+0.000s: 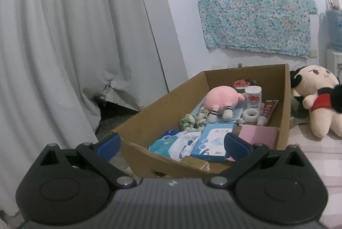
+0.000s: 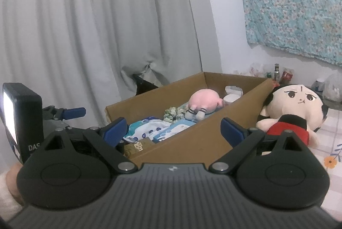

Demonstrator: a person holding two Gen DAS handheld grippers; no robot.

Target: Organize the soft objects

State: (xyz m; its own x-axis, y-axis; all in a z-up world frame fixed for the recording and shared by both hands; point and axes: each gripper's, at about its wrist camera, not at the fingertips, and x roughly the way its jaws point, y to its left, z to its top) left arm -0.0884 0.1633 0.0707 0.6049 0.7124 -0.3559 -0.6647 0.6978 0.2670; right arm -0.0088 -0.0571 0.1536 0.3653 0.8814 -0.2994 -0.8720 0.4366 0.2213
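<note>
A cardboard box [image 1: 162,109] stands on the bed, seen also in the right wrist view [image 2: 192,141]. In it lie a pink plush toy [image 1: 220,100], a green scrunchie [image 1: 192,119], tissue packs [image 1: 177,143] and a blue-white box [image 1: 213,141]. A cream doll in a red top [image 1: 316,100] lies outside, right of the box; it shows in the right wrist view [image 2: 292,109]. My left gripper [image 1: 172,143] is open and empty before the box's near edge. My right gripper [image 2: 173,130] is open and empty at the box's near corner.
The box also holds a white jar [image 1: 253,97], a tape roll [image 1: 250,115], a tube [image 1: 266,111] and pink card [image 1: 256,134]. Grey curtains [image 1: 64,47] hang left. A floral cloth [image 1: 254,4] hangs on the wall. Bottles [image 2: 277,72] stand behind the doll.
</note>
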